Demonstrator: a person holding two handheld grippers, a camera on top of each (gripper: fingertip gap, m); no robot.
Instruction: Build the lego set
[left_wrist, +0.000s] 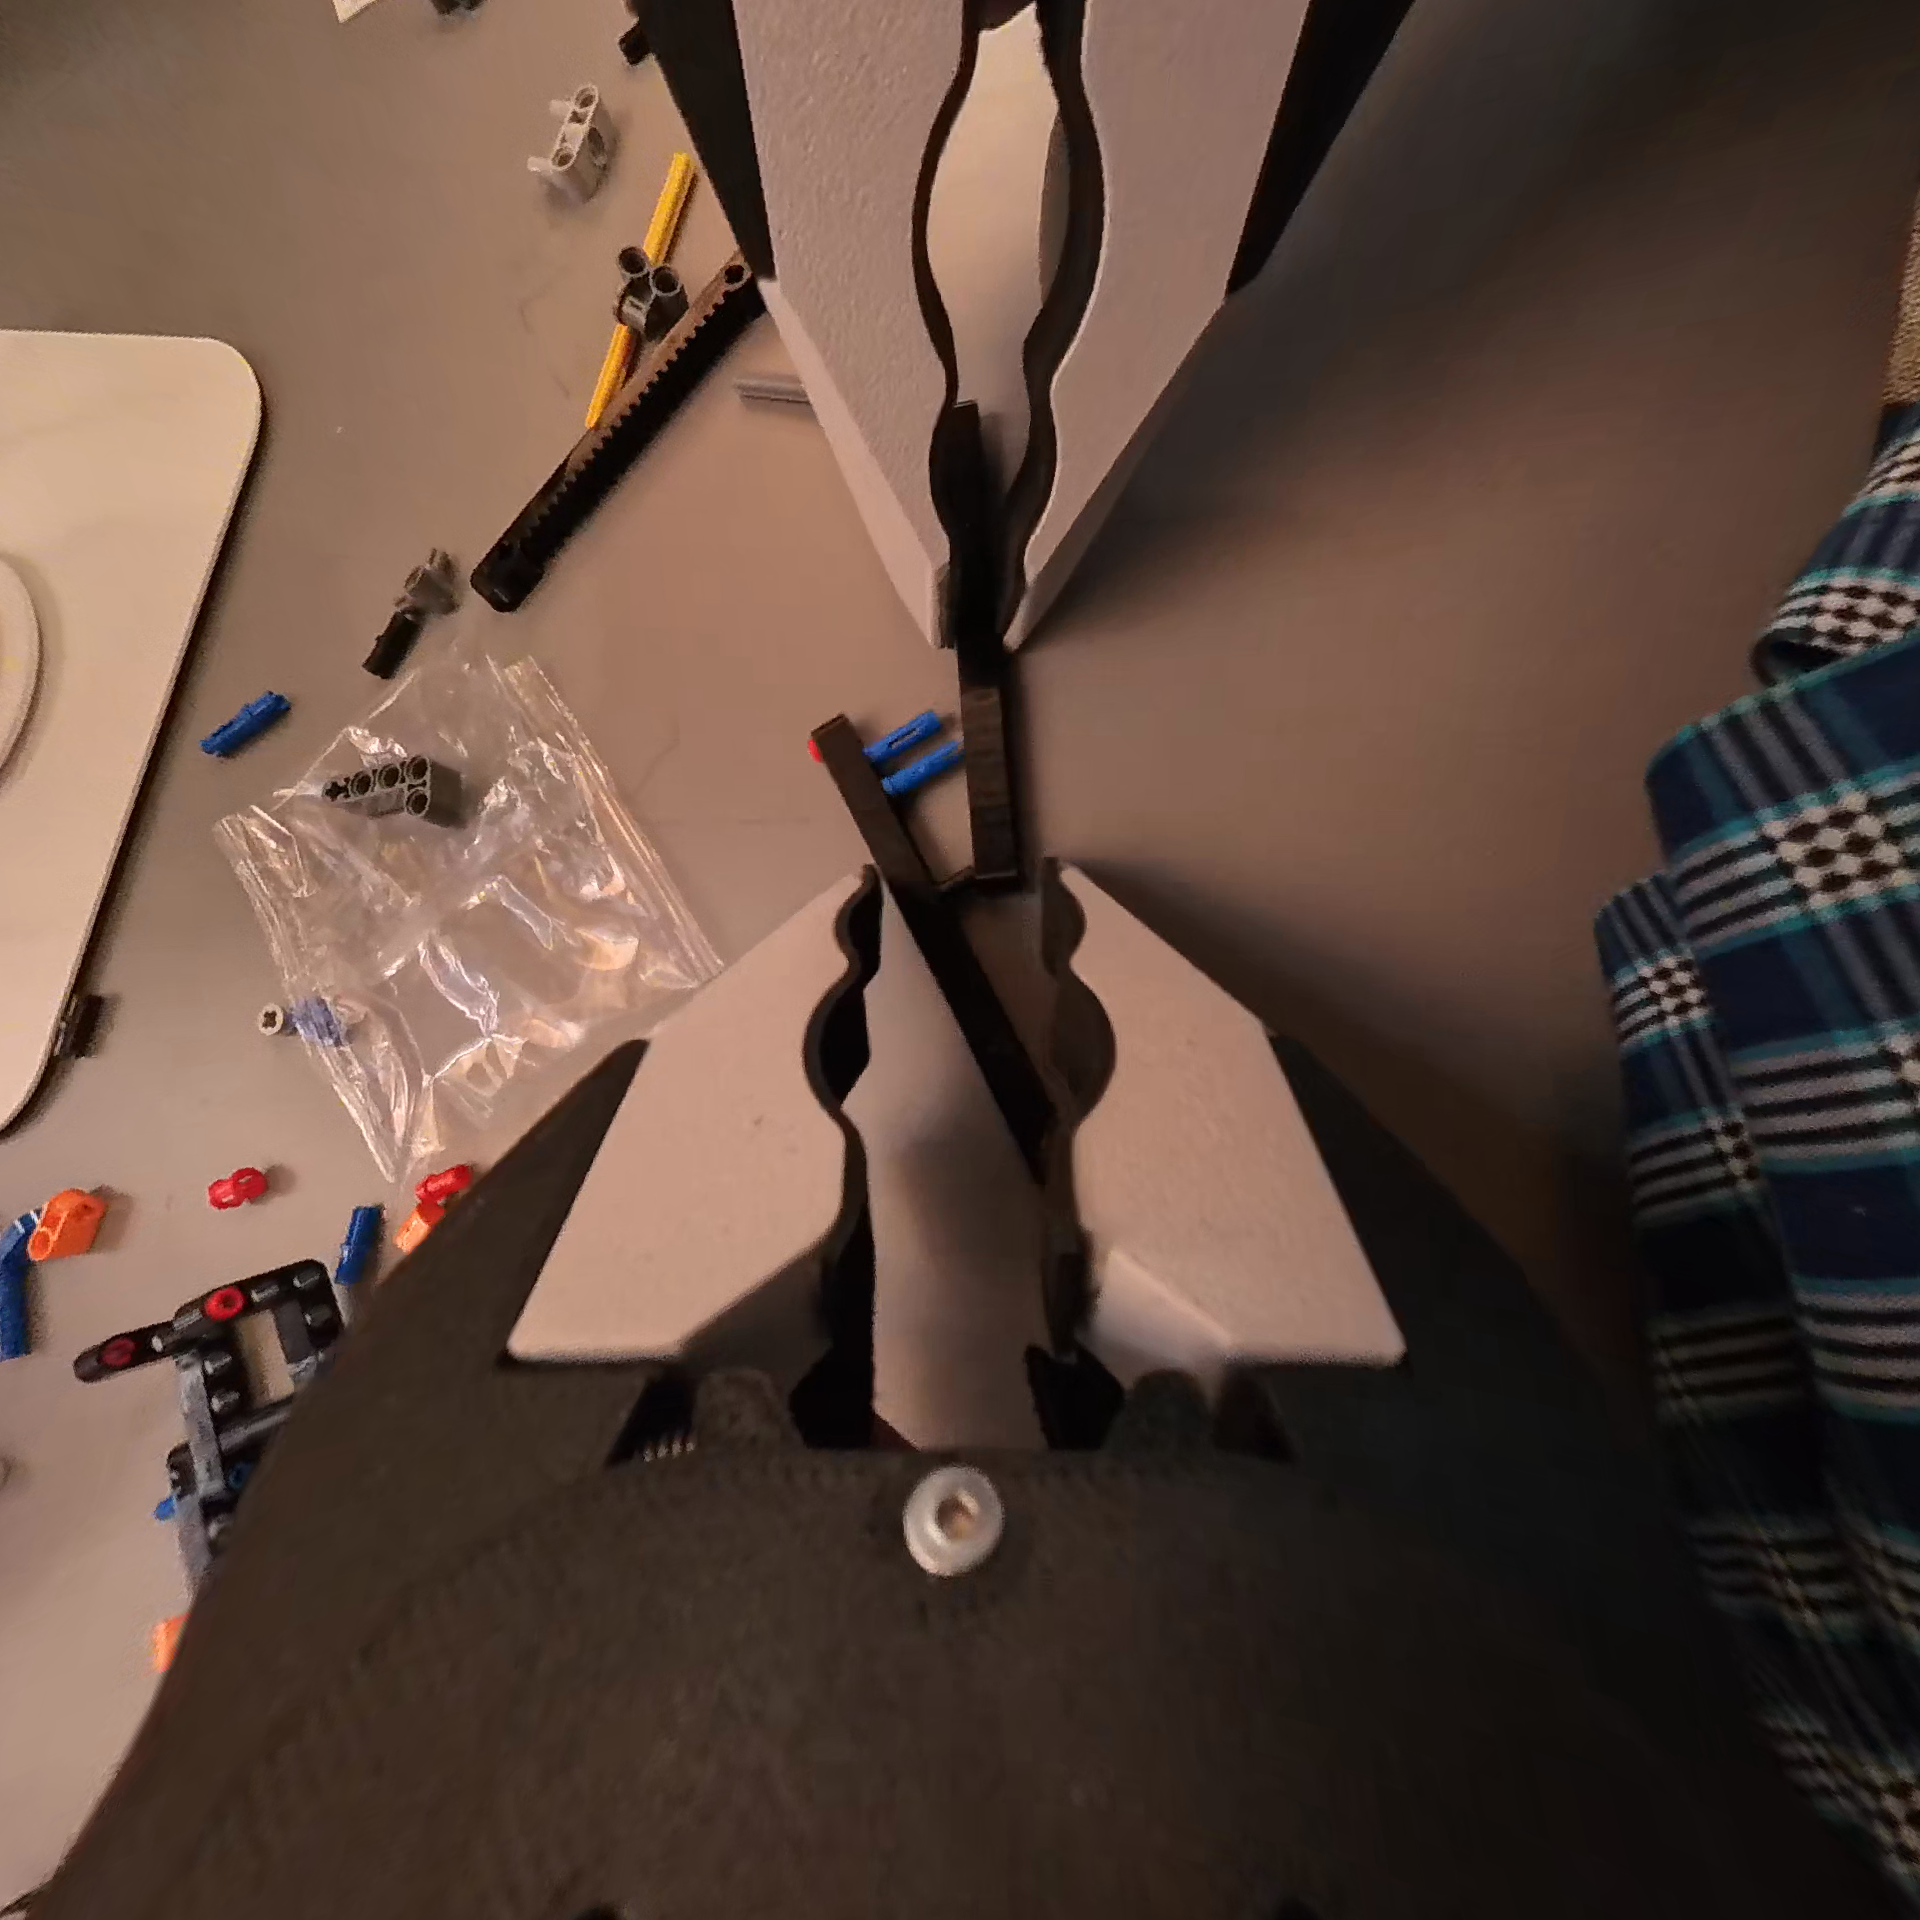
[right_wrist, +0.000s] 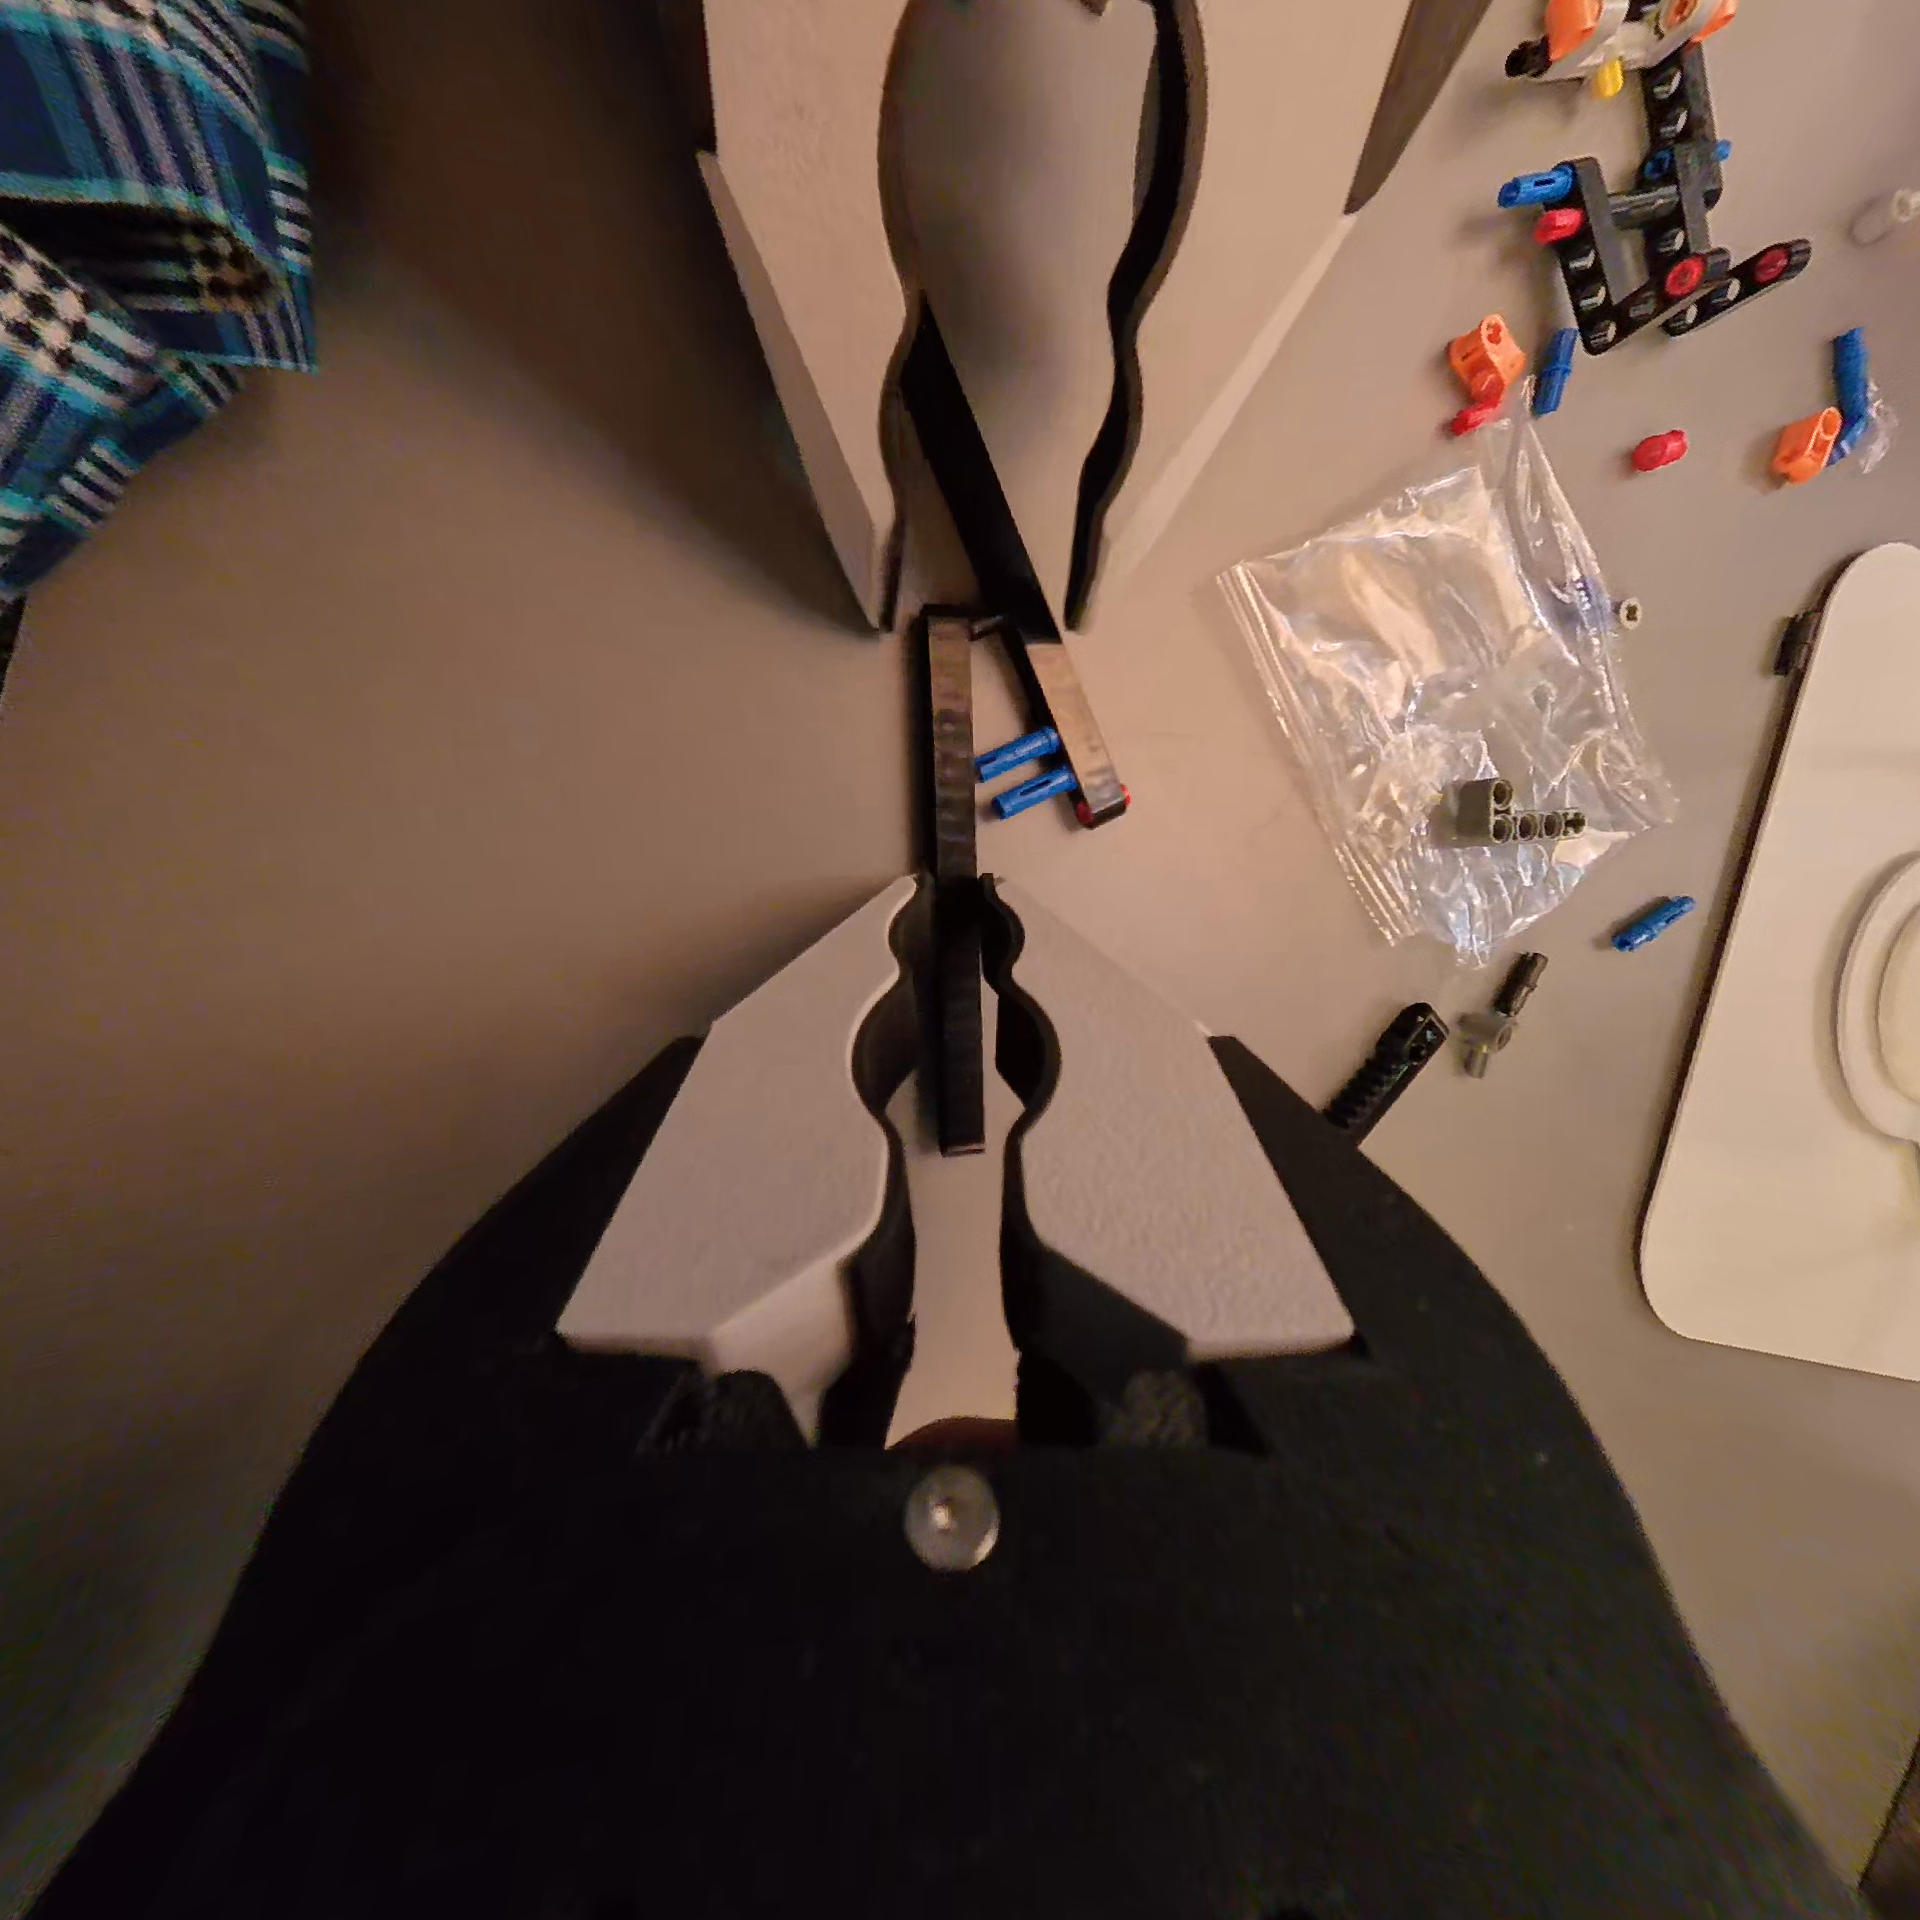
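My left gripper (left_wrist: 966, 878) is shut on a long black beam (left_wrist: 966, 997) that lies slantwise between its jaws. This beam carries two blue pins (left_wrist: 914, 748) on its side and a red pin (left_wrist: 816, 746) at its far end. My right gripper (right_wrist: 951, 883) is shut on a second black beam (right_wrist: 954, 790), held edge-on. The two grippers face each other tip to tip above the grey table (left_wrist: 1351, 623). The blue pins (right_wrist: 1023, 771) point at the second beam (left_wrist: 992, 790) and reach its side.
A clear plastic bag (left_wrist: 457, 914) holding a grey piece lies to the left. A partly built black frame (left_wrist: 239, 1340), loose orange, red and blue pieces, a black toothed rack (left_wrist: 623, 436) and a yellow axle (left_wrist: 644, 281) lie around it. A white board (left_wrist: 104, 675) lies beyond them. Plaid cloth (left_wrist: 1787, 1039) is on the right.
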